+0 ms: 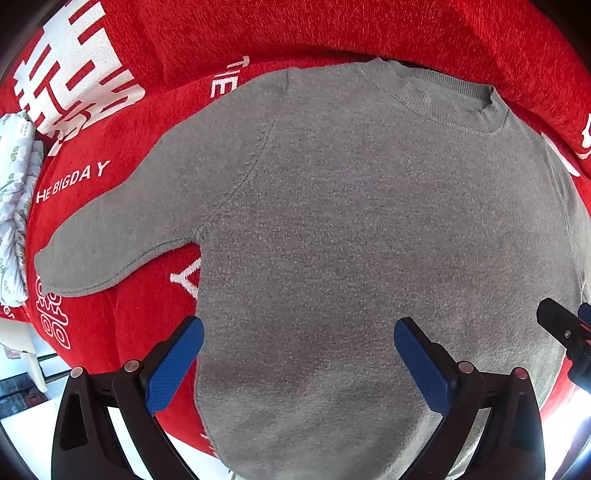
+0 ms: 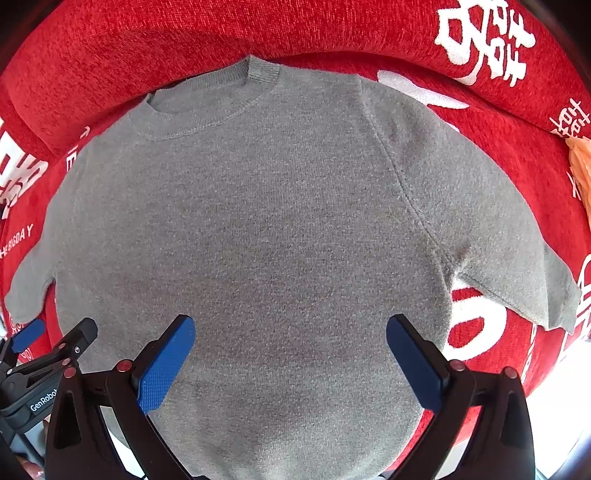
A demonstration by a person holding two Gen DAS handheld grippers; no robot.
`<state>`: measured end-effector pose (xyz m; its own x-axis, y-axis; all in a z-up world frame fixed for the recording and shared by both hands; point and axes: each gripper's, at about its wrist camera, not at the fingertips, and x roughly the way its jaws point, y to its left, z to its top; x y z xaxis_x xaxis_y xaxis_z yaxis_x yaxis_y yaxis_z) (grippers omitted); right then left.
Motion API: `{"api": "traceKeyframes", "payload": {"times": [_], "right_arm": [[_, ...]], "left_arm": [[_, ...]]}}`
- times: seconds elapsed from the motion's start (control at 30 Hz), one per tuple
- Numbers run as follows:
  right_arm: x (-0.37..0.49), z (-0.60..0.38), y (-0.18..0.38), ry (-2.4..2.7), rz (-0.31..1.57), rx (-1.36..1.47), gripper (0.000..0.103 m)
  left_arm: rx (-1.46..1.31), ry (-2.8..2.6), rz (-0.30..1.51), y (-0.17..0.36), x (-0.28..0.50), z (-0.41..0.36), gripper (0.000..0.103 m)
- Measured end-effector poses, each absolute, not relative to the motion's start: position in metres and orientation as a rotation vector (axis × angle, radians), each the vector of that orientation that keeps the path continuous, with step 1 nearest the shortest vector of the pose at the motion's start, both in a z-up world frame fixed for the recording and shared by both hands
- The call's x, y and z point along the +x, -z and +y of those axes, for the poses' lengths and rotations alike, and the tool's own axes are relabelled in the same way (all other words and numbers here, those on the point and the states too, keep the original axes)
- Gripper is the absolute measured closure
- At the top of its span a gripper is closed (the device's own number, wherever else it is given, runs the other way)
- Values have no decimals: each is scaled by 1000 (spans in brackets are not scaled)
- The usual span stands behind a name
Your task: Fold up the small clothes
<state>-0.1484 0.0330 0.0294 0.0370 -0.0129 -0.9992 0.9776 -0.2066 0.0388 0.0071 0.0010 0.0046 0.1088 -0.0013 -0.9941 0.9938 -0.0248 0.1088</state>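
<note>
Sweater (image 1: 351, 221) lies flat, collar at 12 o'clock, under wide-open, empty left tongs (image 1: 299, 354) and right tongs (image 2: 290, 350).

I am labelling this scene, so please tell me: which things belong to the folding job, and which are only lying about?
For the job: sweater, left tool, right tool, both open.

Lying about: red cover, floral cloth, orange cloth.

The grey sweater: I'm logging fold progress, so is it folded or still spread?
Spread. The grey sweater lies flat on the red blanket, both sleeves out, nothing folded over.
</note>
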Motion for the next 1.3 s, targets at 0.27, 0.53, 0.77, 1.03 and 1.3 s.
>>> {"api": "traceKeyframes", "payload": {"times": [0.27, 0.53, 0.77, 1.03, 1.3], "right_arm": [[-146, 34, -31, 1340, 1072, 1368, 0], [-142, 35, -31, 1343, 1074, 1363, 0], [-134, 34, -34, 1344, 1078, 1353, 0], [-121, 31, -35, 1352, 1084, 1345, 0], [-117, 30, -37, 1362, 1093, 1337, 0]], "left_arm": [[1269, 1155, 1127, -4, 9, -1, 0], [1260, 1174, 1167, -3, 18, -1, 0], [1258, 1156, 1144, -3, 23, -1, 0], [1216, 1186, 1148, -2, 28, 2, 0], [1184, 1207, 1130, -3, 32, 4, 0]]}}
